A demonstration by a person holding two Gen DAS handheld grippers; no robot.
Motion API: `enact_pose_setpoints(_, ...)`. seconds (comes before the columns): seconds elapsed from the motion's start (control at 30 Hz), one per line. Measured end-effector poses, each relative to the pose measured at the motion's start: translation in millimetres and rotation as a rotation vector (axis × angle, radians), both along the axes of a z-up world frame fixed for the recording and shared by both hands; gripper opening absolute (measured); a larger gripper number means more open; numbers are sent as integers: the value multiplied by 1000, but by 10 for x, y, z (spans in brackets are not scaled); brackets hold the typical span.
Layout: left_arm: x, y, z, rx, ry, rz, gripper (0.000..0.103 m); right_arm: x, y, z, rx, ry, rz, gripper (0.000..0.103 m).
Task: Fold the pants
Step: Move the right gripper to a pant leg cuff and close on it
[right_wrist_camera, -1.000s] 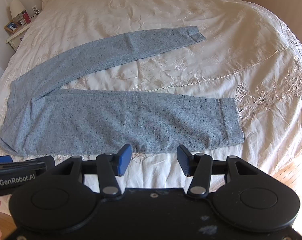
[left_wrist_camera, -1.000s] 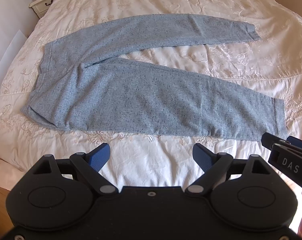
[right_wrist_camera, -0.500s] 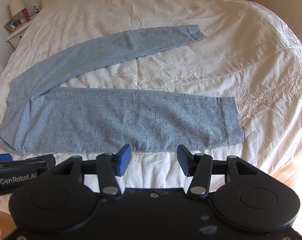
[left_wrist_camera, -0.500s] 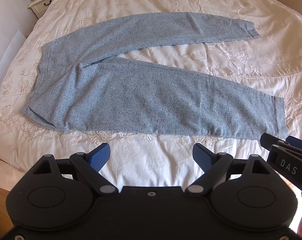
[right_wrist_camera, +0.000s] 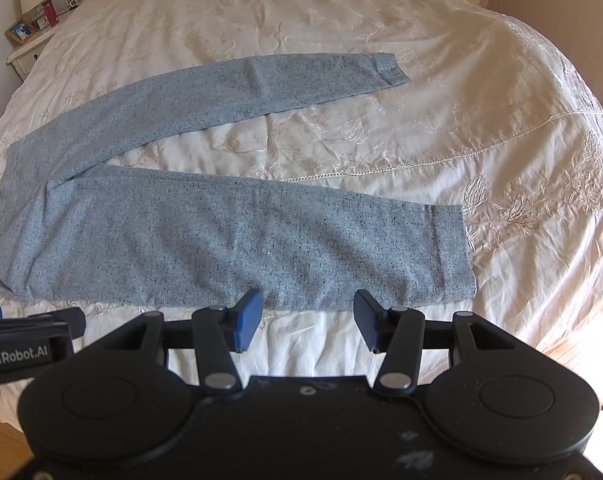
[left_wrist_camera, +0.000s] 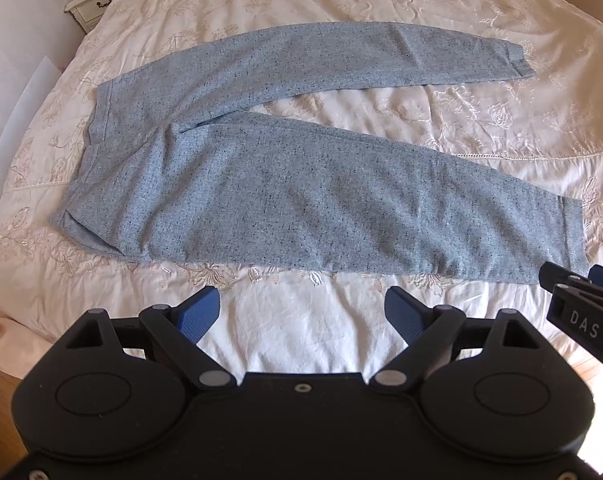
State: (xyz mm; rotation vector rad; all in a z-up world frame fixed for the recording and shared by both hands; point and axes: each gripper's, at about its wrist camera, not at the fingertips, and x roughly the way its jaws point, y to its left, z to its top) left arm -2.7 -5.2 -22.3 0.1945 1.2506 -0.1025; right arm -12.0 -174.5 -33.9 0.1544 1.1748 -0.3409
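Jaws stand wide and empty on both the left gripper point(left_wrist_camera: 302, 312) and right gripper point(right_wrist_camera: 306, 322), hovering at the bed's point(right_wrist_camera: 501, 92) near edge just short of the pants point(right_wrist_camera: 229, 236), which lie flat with legs splayed. The knit looks soft, light and floppy, probably best pinched at waistband and cuff. A nightstand point(left_wrist_camera: 95, 4) sits beyond the far-left corner, well clear.

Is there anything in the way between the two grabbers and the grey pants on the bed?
No, nothing visible. The pants lie flat on the bed, and only bare bedspread sits between them and the left hand-held gripper or the right hand-held gripper. Both are open and empty.
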Motion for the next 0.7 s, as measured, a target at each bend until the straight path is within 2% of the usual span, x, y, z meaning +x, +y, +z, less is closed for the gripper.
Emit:
enact_pose_setpoints(0.2,152,123,-101,4,1,-19,78,142,-58,-189,-11,6,-44,53)
enact_pose_setpoints(0.37,357,204,-175,-7,-26,-36,78,319,-213,-410,27,109,-141,53)
enact_pose_setpoints(0.5,634,195,-266,-22,-17,-106,78,434,-376,-488,49,113,-225,53)
enact_pose_setpoints(0.63,927,201,-310,-32,-29,-151,78,569,-456,-404,-50,32,-265,53)
enact_pose_setpoints(0.7,1079,235,-322,-38,-30,-167,79,709,-483,-374,-116,38,-271,53)
